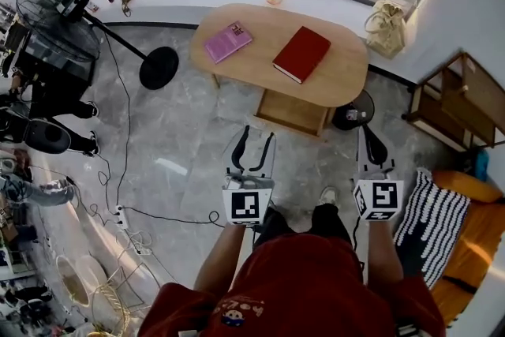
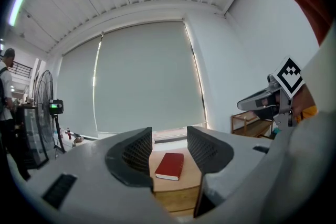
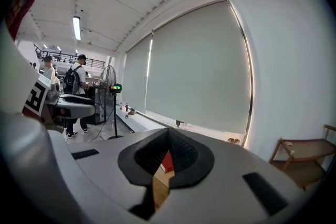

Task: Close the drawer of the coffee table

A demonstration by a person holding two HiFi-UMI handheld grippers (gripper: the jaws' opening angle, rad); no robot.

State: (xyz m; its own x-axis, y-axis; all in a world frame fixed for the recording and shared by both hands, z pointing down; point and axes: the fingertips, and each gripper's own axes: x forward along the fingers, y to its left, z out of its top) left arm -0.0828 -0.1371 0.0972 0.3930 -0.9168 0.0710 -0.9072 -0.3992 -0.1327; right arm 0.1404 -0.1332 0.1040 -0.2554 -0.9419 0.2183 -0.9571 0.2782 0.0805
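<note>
1. The drawer [image 1: 293, 113] juts out, open, from the 6 o'clock edge of the surface [image 1: 268, 31]. I judge this the approach step, with closing not yet begun.
2. The left tool [image 1: 258, 134] is spread and empty, apart from the drawer at its 1 o'clock.
3. The right tool [image 1: 369, 134] is pressed together on nothing, with the drawer at its 10 o'clock.
4. The next move calls for meeting the drawer front squarely and pushing it toward 12 o'clock.

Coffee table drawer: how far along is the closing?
Done: nothing; the drawer stands pulled out from the coffee table. In hand: left gripper, jaws apart, and right gripper, jaws together, both empty, short of it. Left: reach its front and push it in.
</note>
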